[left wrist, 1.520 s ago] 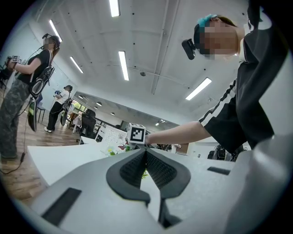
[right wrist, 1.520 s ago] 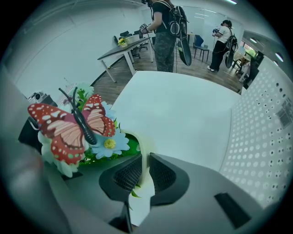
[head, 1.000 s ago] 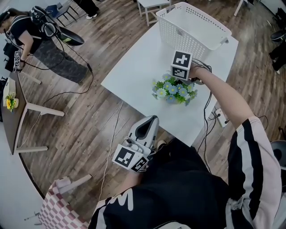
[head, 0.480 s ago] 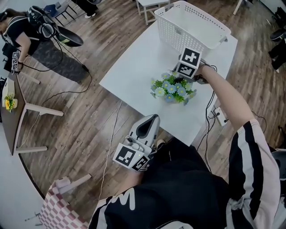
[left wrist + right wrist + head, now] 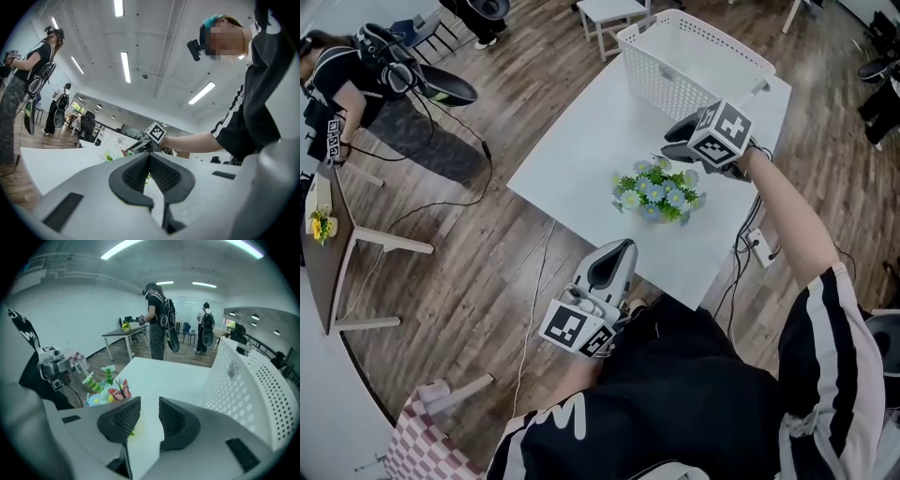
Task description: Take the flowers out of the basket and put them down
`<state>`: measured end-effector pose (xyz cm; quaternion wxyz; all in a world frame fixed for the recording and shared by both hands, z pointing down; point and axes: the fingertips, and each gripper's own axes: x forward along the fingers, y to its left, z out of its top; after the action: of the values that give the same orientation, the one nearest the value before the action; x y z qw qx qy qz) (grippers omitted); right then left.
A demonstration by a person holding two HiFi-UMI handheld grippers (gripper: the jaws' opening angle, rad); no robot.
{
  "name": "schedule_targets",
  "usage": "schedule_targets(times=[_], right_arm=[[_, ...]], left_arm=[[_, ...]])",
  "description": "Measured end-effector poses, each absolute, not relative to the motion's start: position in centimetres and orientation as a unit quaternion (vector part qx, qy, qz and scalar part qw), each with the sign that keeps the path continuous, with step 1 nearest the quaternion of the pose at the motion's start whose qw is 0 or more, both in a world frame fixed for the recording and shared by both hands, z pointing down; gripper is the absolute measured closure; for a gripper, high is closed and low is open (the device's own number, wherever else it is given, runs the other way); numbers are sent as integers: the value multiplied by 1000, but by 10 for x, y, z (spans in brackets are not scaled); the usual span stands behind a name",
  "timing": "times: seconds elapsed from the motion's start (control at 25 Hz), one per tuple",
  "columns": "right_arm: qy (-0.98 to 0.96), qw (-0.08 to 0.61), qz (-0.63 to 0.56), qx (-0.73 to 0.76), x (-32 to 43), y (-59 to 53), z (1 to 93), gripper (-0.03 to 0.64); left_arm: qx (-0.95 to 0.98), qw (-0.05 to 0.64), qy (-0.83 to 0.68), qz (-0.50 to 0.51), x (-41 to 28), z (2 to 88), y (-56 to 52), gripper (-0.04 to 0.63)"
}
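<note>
Bunch of pale blue and white flowers [image 5: 661, 192], green leaves [image 5: 677, 212], red butterfly [image 5: 118, 391], lying on white desk [image 5: 581, 159] near perforated basket [image 5: 675, 89], right claw [image 5: 673, 141] above, just opened wide, nothing between, left claw [image 5: 617, 251] closed.

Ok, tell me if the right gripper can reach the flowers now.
Probably yes: the right gripper hangs close above the flowers, its fingers just opened and empty, nothing in the way.

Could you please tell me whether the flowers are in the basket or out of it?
Out. The flowers lie on the white table beside the basket, whose inside shows bare in the head view.
</note>
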<state>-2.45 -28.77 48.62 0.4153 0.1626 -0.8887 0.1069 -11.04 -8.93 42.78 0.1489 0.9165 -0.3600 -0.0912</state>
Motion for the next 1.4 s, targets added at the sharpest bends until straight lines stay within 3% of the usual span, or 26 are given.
schedule_targets(times=[0.16, 0.44, 0.6, 0.88, 1.4], right_arm=[[-914, 327, 67, 229, -15, -292, 445, 505], [-951, 65, 7, 303, -17, -249, 346, 531], [-940, -21, -17, 339, -17, -211, 320, 542], [-924, -84, 16, 372, -31, -159, 331, 589], [-912, -76, 75, 396, -27, -96, 391, 598]], left_arm=[[920, 146, -352, -93, -105, 426, -93, 592], [930, 137, -329, -85, -89, 422, -98, 592], [934, 127, -324, -83, -85, 417, -101, 592], [940, 116, -310, -82, -79, 414, -104, 592], [952, 92, -283, -72, -75, 409, -86, 592]])
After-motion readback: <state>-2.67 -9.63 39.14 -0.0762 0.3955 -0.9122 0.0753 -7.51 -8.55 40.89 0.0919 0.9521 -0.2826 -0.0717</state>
